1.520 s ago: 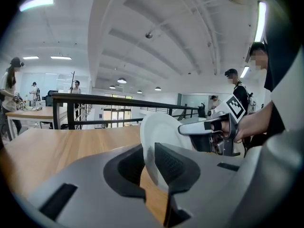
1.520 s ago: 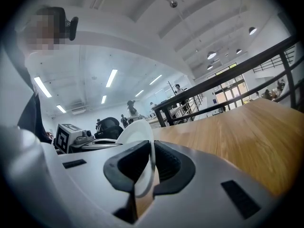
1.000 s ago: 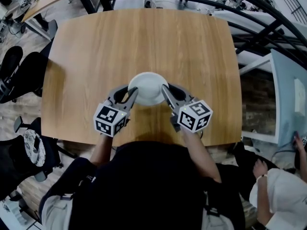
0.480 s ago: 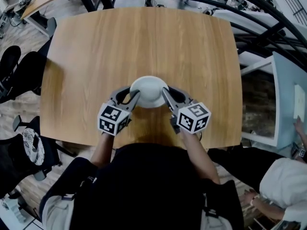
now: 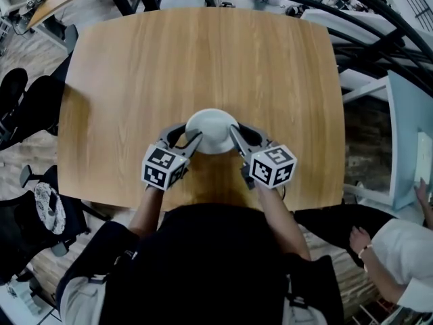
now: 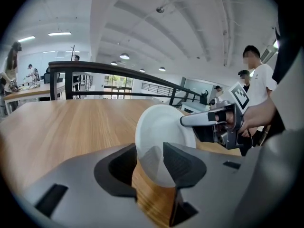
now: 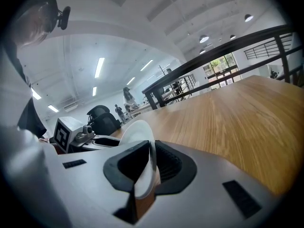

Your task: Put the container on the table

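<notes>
The container is a white bowl (image 5: 212,131), low over the wooden table (image 5: 203,53) near its front edge. My left gripper (image 5: 193,141) is at the bowl's left rim. Its jaws are opening: in the left gripper view the rim (image 6: 159,137) stands between the pads with a gap on the left side of my left gripper (image 6: 154,167). My right gripper (image 5: 233,136) is shut on the bowl's right rim (image 7: 137,137), with the thin edge pinched between the pads of my right gripper (image 7: 151,167). I cannot tell whether the bowl touches the table.
A black railing (image 5: 284,2) curves round the table's far and right sides. Black chairs (image 5: 27,100) stand at the left. A person (image 5: 399,263) sits at the lower right. Bare wood (image 6: 71,122) stretches beyond the bowl.
Both grippers and the bowl have sunk a little toward the table. The left gripper's jaws have spread apart on the rim. The right gripper's grip is unchanged.
</notes>
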Action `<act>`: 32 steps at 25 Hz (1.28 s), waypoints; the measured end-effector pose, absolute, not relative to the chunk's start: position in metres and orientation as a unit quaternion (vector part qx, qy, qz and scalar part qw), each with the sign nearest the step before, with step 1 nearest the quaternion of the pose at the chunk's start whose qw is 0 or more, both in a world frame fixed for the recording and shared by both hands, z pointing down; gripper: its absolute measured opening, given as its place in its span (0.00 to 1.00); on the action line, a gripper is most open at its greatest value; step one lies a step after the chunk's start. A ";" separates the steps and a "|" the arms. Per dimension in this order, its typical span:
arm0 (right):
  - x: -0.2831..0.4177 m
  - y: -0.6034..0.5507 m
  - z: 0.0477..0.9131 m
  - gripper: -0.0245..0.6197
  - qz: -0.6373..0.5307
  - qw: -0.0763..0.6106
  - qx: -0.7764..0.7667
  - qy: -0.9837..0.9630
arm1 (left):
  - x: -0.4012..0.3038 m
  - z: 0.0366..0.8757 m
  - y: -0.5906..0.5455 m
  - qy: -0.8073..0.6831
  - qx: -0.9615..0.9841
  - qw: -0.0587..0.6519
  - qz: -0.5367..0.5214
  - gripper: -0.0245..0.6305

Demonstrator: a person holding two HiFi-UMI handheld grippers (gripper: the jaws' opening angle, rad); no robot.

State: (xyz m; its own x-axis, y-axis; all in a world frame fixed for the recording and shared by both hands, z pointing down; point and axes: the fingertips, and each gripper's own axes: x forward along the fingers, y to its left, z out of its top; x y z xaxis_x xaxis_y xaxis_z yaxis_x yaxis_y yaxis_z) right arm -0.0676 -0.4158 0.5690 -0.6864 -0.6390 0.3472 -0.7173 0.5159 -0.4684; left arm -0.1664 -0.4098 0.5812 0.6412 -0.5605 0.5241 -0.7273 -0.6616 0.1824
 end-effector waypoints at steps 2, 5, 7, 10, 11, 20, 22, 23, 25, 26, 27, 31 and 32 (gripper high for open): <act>-0.068 -0.416 0.572 0.08 0.304 0.067 0.392 -0.866 | -0.166 0.584 -0.410 -0.363 0.885 0.187 0.224 0.29; -0.066 -0.417 0.574 0.08 0.305 0.069 0.394 -0.864 | -0.165 0.587 -0.412 -0.365 0.883 0.180 0.233 0.29; -0.065 -0.419 0.576 0.08 0.304 0.073 0.397 -0.863 | -0.165 0.590 -0.413 -0.368 0.881 0.179 0.236 0.29; -0.064 -0.421 0.580 0.08 0.302 0.078 0.406 -0.859 | -0.167 0.593 -0.415 -0.374 0.878 0.178 0.240 0.31; -0.063 -0.421 0.581 0.08 0.304 0.079 0.408 -0.857 | -0.167 0.594 -0.415 -0.375 0.877 0.178 0.241 0.31; -0.063 -0.424 0.590 0.08 0.305 0.091 0.414 -0.853 | -0.168 0.605 -0.418 -0.375 0.874 0.182 0.251 0.31; -0.061 -0.425 0.592 0.08 0.303 0.096 0.416 -0.852 | -0.167 0.607 -0.419 -0.375 0.873 0.183 0.252 0.31; -0.061 -0.425 0.593 0.08 0.302 0.099 0.418 -0.851 | -0.167 0.607 -0.419 -0.375 0.873 0.184 0.251 0.31; -0.061 -0.426 0.594 0.08 0.300 0.103 0.420 -0.850 | -0.169 0.607 -0.420 -0.376 0.873 0.184 0.251 0.31; -0.061 -0.426 0.594 0.08 0.300 0.105 0.421 -0.850 | -0.171 0.607 -0.421 -0.377 0.872 0.184 0.252 0.31; -0.061 -0.427 0.595 0.08 0.299 0.108 0.422 -0.849 | -0.171 0.606 -0.421 -0.377 0.872 0.183 0.252 0.31; -0.058 -0.426 0.595 0.08 0.293 0.119 0.426 -0.848 | -0.171 0.603 -0.420 -0.380 0.872 0.182 0.250 0.31; -0.057 -0.425 0.596 0.09 0.293 0.120 0.427 -0.847 | -0.172 0.602 -0.419 -0.380 0.872 0.182 0.248 0.31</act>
